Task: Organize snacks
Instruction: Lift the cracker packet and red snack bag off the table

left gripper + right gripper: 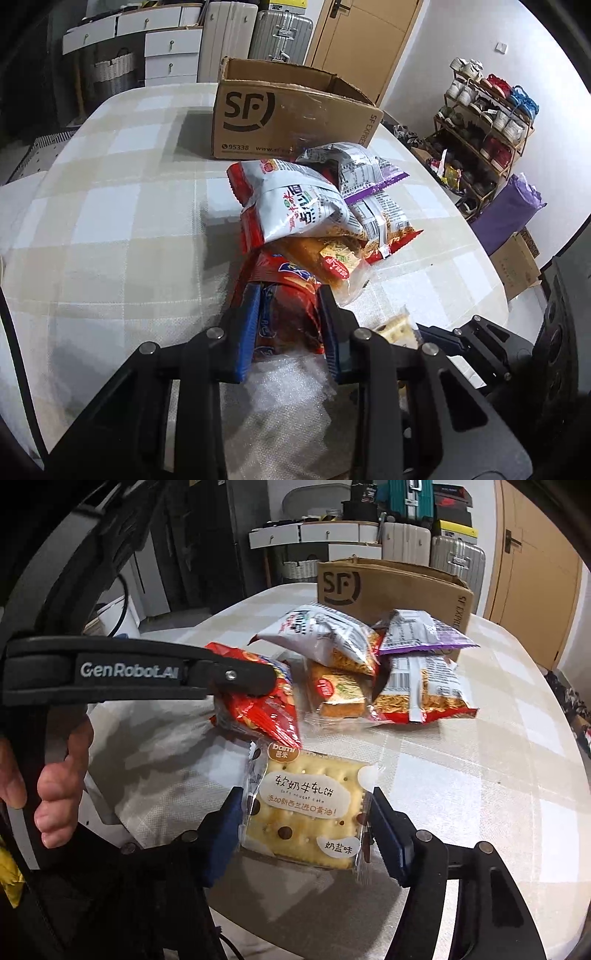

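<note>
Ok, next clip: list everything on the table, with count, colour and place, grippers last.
Box: one, brown cardboard, far end of table.
Noodle bags: three, white, red and purple, piled before the box.
Cake: one, orange in clear wrap, under the pile.
Red bag: one, near end of the pile.
Cracker pack: one, cream, near edge.
Table: one, beige check cloth.
Left hand-held gripper: black, blue pads, shut on the red bag.
Right hand-held gripper: black, blue pads, shut on the cracker pack.
</note>
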Action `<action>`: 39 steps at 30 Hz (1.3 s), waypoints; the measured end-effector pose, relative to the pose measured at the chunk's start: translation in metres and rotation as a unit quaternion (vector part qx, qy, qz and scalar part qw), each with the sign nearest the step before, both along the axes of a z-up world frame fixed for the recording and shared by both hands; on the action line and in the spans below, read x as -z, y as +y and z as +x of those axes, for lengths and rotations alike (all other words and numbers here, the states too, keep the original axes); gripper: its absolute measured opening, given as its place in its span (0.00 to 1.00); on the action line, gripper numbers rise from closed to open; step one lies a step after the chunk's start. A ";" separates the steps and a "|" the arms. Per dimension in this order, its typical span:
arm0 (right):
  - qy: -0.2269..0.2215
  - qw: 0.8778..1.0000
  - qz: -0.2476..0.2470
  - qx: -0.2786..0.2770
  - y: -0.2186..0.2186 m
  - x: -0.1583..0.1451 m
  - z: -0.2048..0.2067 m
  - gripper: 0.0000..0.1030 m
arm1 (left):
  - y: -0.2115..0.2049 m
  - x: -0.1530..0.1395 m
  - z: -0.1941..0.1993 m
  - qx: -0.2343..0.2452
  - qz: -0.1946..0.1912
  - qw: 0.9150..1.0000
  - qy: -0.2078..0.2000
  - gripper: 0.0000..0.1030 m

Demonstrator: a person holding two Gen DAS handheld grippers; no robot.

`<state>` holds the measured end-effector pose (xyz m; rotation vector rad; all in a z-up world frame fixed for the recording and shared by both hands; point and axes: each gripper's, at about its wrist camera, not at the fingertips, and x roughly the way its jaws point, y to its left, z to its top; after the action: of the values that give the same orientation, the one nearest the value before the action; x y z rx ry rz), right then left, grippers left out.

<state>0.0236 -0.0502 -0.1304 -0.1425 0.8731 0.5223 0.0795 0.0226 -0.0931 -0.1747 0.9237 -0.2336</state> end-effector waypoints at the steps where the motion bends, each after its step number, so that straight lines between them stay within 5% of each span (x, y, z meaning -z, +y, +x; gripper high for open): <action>1: 0.005 1.000 0.005 0.004 -0.003 -0.001 0.001 0.65 | 0.000 0.000 0.000 -0.001 -0.003 1.000 0.001 0.27; 23: 0.028 0.994 0.079 0.071 -0.057 -0.014 0.011 0.65 | 0.008 -0.007 -0.011 -0.010 -0.033 0.999 -0.003 0.16; 31: 0.033 0.993 0.083 0.073 -0.057 -0.014 0.014 0.65 | -0.002 -0.004 -0.016 -0.002 -0.006 1.000 -0.006 0.17; 35: 0.033 0.993 0.086 0.076 -0.058 -0.014 0.015 0.65 | -0.020 0.009 -0.017 0.015 0.043 0.999 0.011 0.39; 39: 0.036 0.992 0.091 0.080 -0.061 -0.014 0.015 0.65 | -0.030 0.015 -0.022 0.018 0.084 0.996 0.005 0.42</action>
<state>0.0385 -0.1111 -0.1167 0.1128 0.8939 0.4563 0.0575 -0.0074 -0.1076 -0.0037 0.9526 -0.1882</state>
